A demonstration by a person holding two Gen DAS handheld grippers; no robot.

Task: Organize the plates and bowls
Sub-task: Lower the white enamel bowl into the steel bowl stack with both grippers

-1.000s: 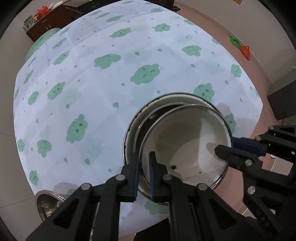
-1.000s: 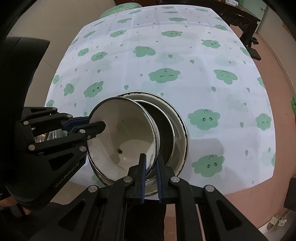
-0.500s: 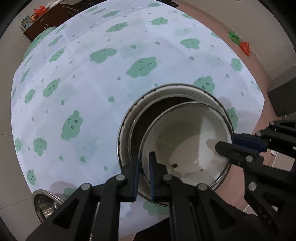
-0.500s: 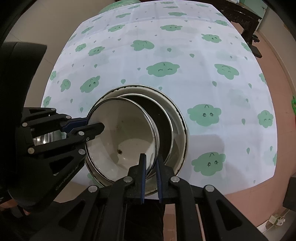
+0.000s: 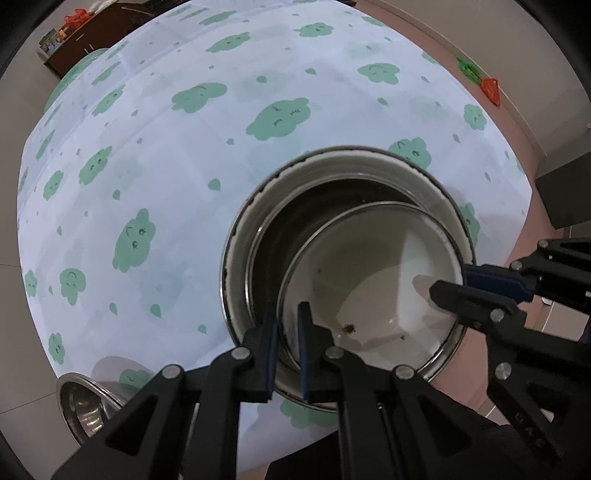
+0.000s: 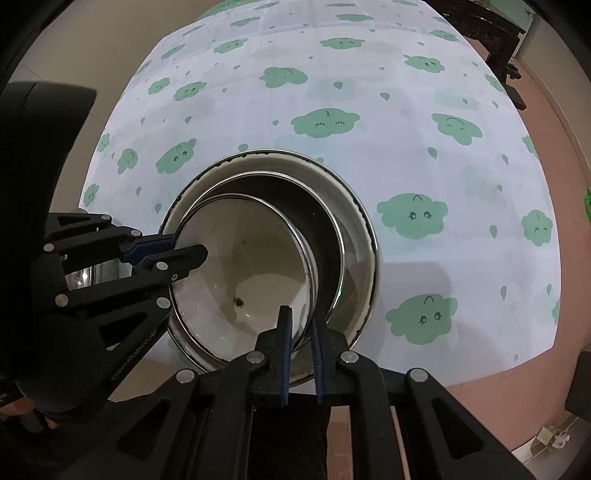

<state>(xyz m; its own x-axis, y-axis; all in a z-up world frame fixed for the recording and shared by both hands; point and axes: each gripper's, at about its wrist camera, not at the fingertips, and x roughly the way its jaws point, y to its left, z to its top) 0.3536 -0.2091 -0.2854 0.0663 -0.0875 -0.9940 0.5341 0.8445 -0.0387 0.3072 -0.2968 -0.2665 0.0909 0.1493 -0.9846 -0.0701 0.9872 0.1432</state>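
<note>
**Nested bowls held at the surface edge: count and placement**

Tongs: two. The left tongs [image 5: 287,334] are pinched on the near rim of the white bowl [image 5: 373,280]. The right tongs [image 6: 300,334] are pinched on the same rim at another point. Both sets are seen from above, pointing down.

Bowls in the stack: three counted. The white bowl, innermost, is tilted, its interior marked by a few dark specks. It is set inside a dark bowl [image 5: 321,206], which is itself seated in the outer bowl [image 5: 240,236], a pale one with a chipped dark rim. The stack stands near the front edge of the surface [image 5: 177,177], part of it over the edge.

Other bowls: one steel bowl [image 5: 83,402], shiny, is seen apart from the stack at the front left corner of the surface.

Covering: one white cloth [image 6: 424,155], printed with green clouds and drops, is spread over the surface.

Surroundings: brown floor [image 6: 546,398] and one dark cabinet [image 5: 96,26] beyond the far edge.
</note>
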